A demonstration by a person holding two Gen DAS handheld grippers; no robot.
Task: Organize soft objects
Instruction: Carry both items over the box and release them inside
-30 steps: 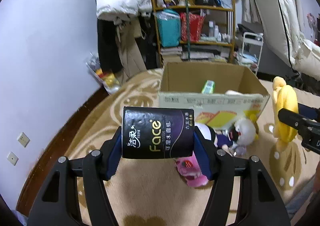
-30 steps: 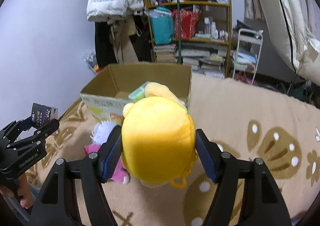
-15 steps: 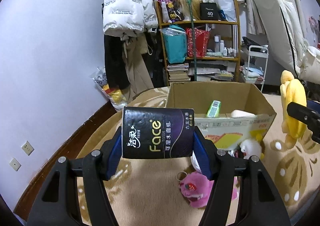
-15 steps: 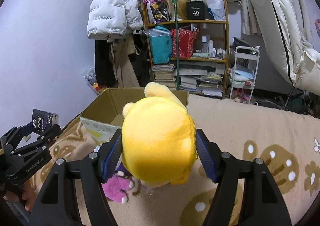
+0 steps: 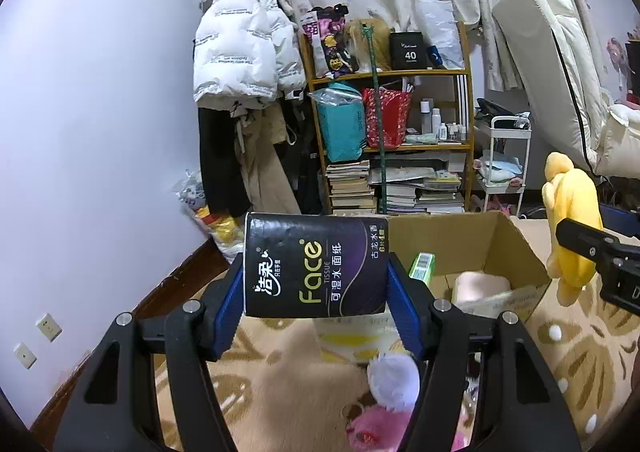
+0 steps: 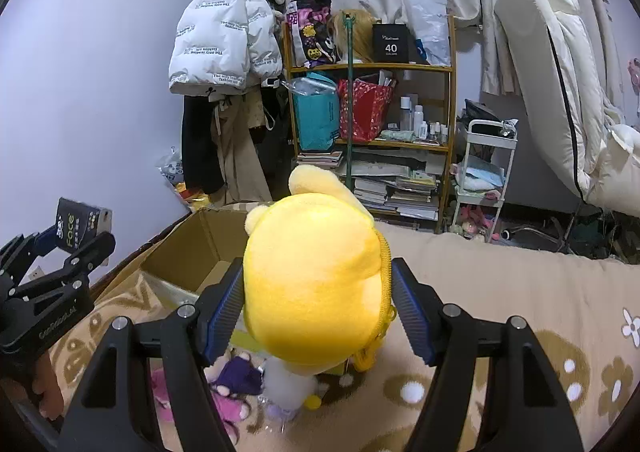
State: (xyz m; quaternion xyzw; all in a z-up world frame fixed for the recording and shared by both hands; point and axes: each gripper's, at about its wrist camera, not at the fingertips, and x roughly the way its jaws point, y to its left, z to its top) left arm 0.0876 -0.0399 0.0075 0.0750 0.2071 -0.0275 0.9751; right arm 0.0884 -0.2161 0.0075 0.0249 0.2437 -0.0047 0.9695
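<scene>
My left gripper [image 5: 315, 292] is shut on a black Face tissue pack [image 5: 312, 266] and holds it in the air in front of the open cardboard box [image 5: 516, 248]. My right gripper [image 6: 318, 304] is shut on a yellow plush toy [image 6: 316, 284], held above the carpet at the box's [image 6: 188, 248] right side. In the left wrist view the plush [image 5: 570, 212] shows at the right. In the right wrist view the tissue pack [image 6: 78, 224] shows at the left. The box holds a green packet [image 5: 422, 266] and a pale pink soft item [image 5: 480, 286].
Pink, purple and white plush toys [image 5: 384, 404] lie on the beige patterned carpet [image 6: 520, 312] in front of the box. Behind stand a cluttered wooden shelf [image 5: 388, 140], hanging coats [image 5: 240, 64], a small white cart [image 5: 504, 168] and a white mattress [image 6: 560, 92].
Both grippers have risen and tilted up with their loads; the box and floor toys have dropped lower in both views. More of the wall and curtain shows.
</scene>
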